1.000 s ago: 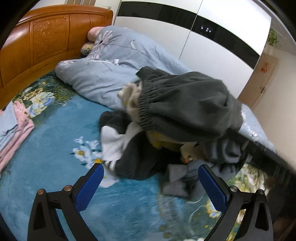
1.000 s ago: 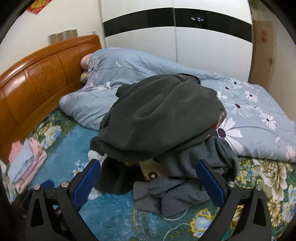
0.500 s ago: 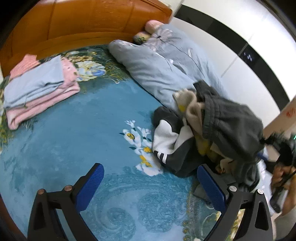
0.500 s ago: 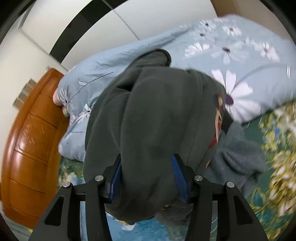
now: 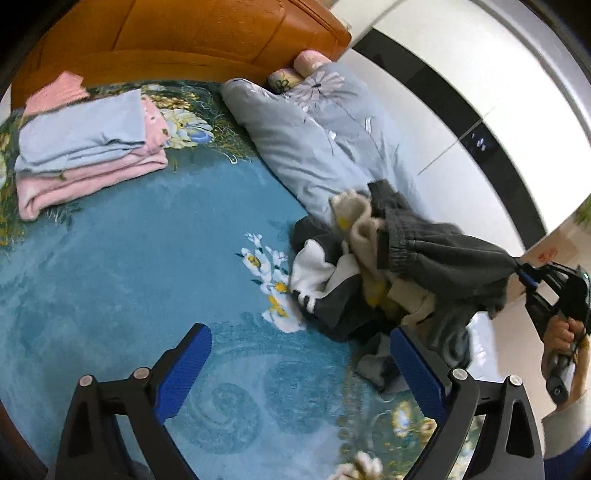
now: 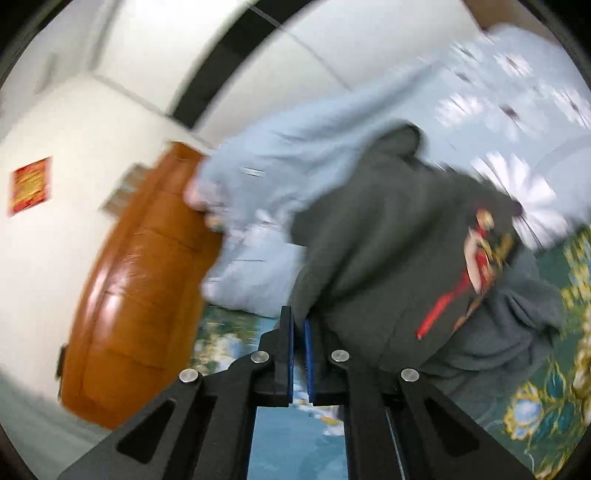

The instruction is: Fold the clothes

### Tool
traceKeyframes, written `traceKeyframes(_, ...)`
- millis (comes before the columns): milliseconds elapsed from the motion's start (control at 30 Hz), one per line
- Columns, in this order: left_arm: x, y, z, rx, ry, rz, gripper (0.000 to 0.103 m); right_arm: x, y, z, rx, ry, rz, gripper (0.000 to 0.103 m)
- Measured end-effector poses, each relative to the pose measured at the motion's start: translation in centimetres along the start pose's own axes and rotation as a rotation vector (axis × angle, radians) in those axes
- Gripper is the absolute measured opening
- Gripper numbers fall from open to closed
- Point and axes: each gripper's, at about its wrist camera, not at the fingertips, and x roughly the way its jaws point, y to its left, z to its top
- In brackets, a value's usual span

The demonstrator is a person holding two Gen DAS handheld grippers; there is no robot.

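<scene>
Right hand-held gripper (image 6: 298, 332), wide apart 1 second ago, is now closed to a narrow slit on an edge of the dark grey garment (image 5: 443, 254), which is being drawn up off the pile of clothes (image 5: 351, 295) on the bed (image 5: 129, 258). 1 piece is thus judged picked for folding. Left hand-held gripper (image 5: 299, 369) is held wide and grasps nothing, above the bedspread beside the pile.

Folded stack (image 5: 85, 147) lies far left of my view, beside the headboard (image 5: 207, 33); clothes pile (image 5: 369, 280) right, against the duvet (image 5: 325, 136) behind it.
</scene>
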Motion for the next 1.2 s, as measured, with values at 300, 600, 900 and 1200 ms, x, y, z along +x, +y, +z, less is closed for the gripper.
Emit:
traceKeyframes(300,-3.2,2.7,-0.5,-0.137,0.028,-0.132,0.098,-5.6,13.9,-3.9,-0.427,-0.07,0.129,0.0)
traceKeyframes(600,-2.9,3.5,-1.1,-0.122,0.074,-0.112,0.099,-5.9,2.2,-3.4,-0.122,-0.077,-0.075,0.049)
traceKeyframes(900,1.0,3.6,-1.9,-0.163,0.137,-0.07,0.099,-3.0,-12.4,-2.8,0.254,-0.055,-0.11,0.077)
traceKeyframes(1200,4.2,2.7,-2.3,-0.172,0.185,-0.044,0.099,3.3,-13.8,-0.1,0.334,-0.024,0.032,0.08)
